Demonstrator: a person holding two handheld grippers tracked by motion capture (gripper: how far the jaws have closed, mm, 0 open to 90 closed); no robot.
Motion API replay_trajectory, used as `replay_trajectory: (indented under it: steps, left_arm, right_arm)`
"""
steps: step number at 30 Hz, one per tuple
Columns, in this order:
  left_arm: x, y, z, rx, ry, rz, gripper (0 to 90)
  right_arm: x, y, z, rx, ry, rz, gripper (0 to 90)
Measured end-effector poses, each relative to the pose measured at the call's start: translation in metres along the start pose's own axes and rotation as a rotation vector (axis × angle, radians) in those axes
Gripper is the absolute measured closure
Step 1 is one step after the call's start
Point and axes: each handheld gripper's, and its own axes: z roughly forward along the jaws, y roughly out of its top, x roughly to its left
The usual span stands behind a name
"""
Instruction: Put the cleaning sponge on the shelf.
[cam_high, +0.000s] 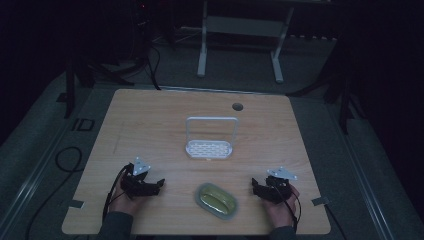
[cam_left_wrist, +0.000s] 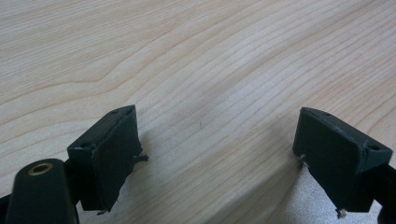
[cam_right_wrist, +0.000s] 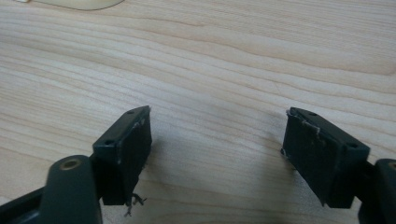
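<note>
OBJECT: oval grey-rimmed dish with yellow-green contents (cam_high: 217, 199), near table edge, between both grippers | AXIS: long axis runs upper-left to lower-right in high view | NEARER: right gripper (cam_high: 256, 187), just beside the dish; left gripper (cam_high: 159, 184) farther | JAWS: both apart, nothing held | BEYOND: white perforated rack (cam_high: 210, 148) at centre of light wooden table (cam_high: 150, 120).

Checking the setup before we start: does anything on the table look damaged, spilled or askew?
Nothing spilled or askew. The only wear: frayed pad edges on the left gripper and right gripper, both open over bare table.

high view looks down on the table (cam_high: 165, 115); both gripper views skim its wood closely.
</note>
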Motion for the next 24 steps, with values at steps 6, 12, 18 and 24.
replay_trajectory:
  steps: [6, 12, 18, 24]
  left_arm:
    - [0.0, 0.0, 0.0, -0.001, 0.0, -0.001, 14.6]
    - [0.0, 0.0, 0.0, -0.001, 0.001, -0.001, 14.6]
    - [0.0, 0.0, 0.0, 0.0, 0.001, 0.0, 14.6]
    - [0.0, 0.001, 0.0, 0.0, 0.001, 0.0, 14.6]
  right_arm:
    - [0.001, -0.001, -0.003, -0.017, 0.002, -0.003, 38.5]
    - [0.005, 0.0, -0.011, -0.055, 0.013, -0.017, 50.0]
    - [0.011, 0.001, -0.025, -0.098, 0.066, -0.051, 63.8]
    - [0.015, 0.002, -0.035, -0.102, 0.111, -0.071, 77.4]
